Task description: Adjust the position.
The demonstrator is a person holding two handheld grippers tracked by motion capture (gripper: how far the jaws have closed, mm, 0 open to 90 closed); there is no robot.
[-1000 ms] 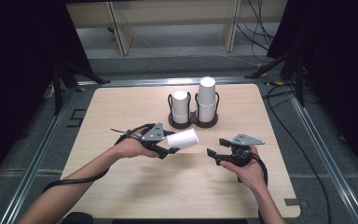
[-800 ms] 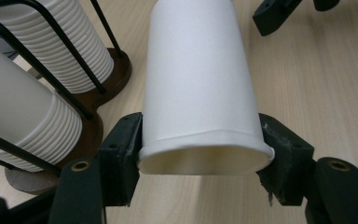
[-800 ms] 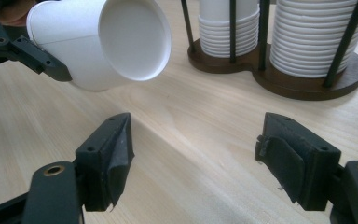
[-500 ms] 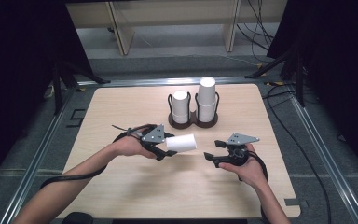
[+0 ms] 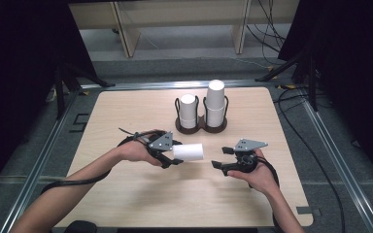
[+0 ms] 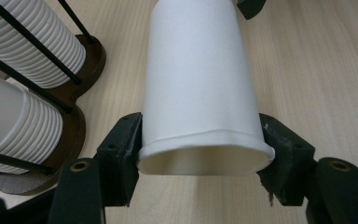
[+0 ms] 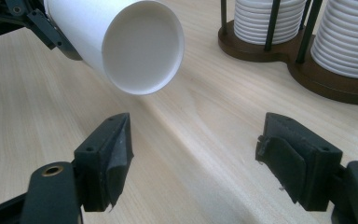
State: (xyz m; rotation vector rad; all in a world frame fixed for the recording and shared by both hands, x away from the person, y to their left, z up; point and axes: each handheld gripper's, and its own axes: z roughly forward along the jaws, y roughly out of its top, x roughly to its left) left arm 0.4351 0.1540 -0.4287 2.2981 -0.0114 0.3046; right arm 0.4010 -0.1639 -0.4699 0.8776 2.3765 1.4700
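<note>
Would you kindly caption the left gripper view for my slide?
Left claw clamps a white paper cup near its rim, beside the cup rack.

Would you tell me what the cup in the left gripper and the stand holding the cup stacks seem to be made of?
Cup: probably paper, matte white; its rim buckles slightly where the left gripper pinches it. Stand: dark brown base, perhaps wood, with thin black rods, likely metal.

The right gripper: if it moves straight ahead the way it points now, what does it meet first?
Probably the closed end of the white paper cup that the left gripper holds sideways. The right gripper is open and aimed roughly at it, though the cup sits slightly off-centre, so it might only graze it.
</note>
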